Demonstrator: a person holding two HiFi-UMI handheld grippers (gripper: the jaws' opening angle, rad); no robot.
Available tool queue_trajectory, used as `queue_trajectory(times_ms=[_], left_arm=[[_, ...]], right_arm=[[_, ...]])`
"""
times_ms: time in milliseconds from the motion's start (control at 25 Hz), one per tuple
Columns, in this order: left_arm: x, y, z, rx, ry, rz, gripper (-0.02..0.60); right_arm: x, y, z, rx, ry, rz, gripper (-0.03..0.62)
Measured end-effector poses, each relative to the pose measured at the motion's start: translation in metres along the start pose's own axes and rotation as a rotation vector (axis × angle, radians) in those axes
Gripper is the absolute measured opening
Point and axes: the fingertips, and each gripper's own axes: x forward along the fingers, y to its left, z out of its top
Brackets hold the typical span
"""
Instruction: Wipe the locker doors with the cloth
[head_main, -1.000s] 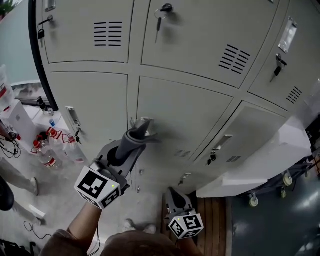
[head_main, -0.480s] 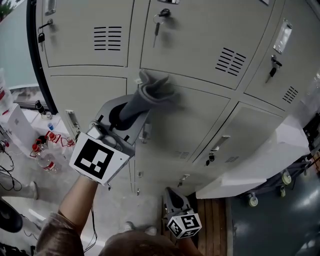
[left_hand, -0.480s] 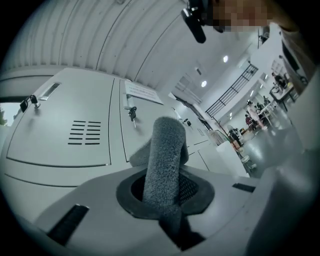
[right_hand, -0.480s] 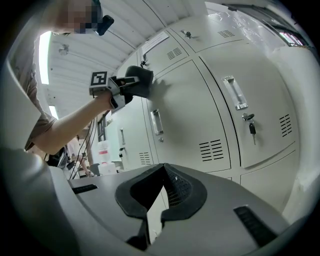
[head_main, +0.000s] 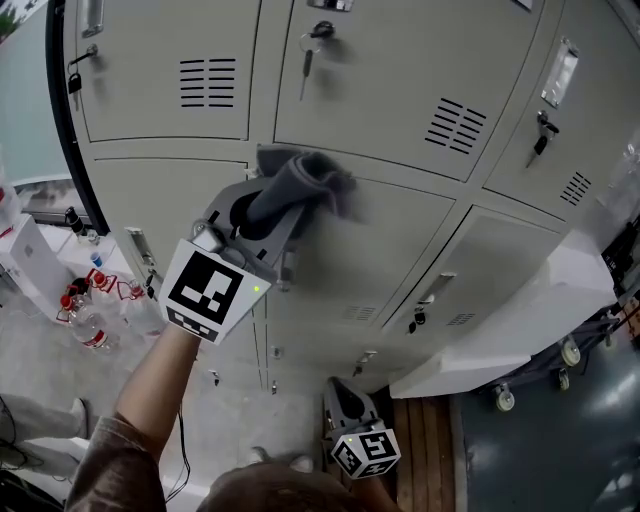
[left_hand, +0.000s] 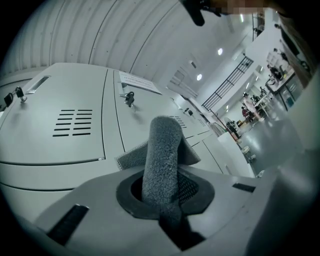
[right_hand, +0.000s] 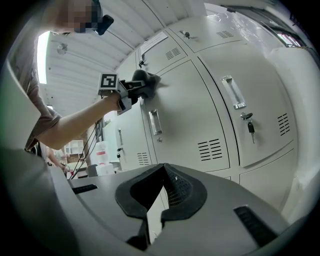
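Left gripper (head_main: 266, 208) clamps rolled cloth (head_main: 306, 181), long axis along jaws, tip seemingly pressed on locker door (head_main: 400, 245) upper centre; right gripper (head_main: 346, 394) low, closed, empty, farther off.

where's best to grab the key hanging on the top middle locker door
Probably take the hanging key by its slim lower length. Come straight at the door with the jaws left and right of it. It dangles vertically below the lock, with bare door on either side.

Cloth (head_main: 312, 183) in left gripper (head_main: 268, 208), against locker door (head_main: 400, 240); right gripper (head_main: 346, 398) lower, well apart.
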Motion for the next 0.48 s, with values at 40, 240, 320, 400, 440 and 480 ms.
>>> queue_trajectory(times_ms=[40,240,320,400,440,480], left_arm=[[0.0019,0.0022,-0.0012,-0.002,0.001,0.002,0.043],[0.0082,0.0088,-0.0021,-0.024,-0.016,-0.003,0.044],[0.0084,0.0087,-0.0021,-0.022,-0.026,0.001,0.044],[0.0085,0.0078,-0.0029,-0.019,-0.030,0.003,0.044],[0.0086,0.0067,-0.0040,-0.016,-0.028,0.001,0.044],[0.0086,0.0048,-0.0059,-0.011,-0.024,-0.004,0.043]], right_arm=[[-0.0001,-0.0011,-0.0001,0.000,0.001,-0.004,-0.002],[0.0015,-0.0083,0.0026,0.000,-0.003,-0.024,-0.002],[0.0036,-0.0098,0.0036,0.001,-0.005,-0.025,-0.002],[0.0059,-0.0099,0.0035,0.000,-0.004,-0.024,-0.002],[0.0070,-0.0095,0.0032,0.000,-0.002,-0.022,-0.002],[0.0079,-0.0088,0.0029,0.000,-0.001,-0.020,-0.002]])
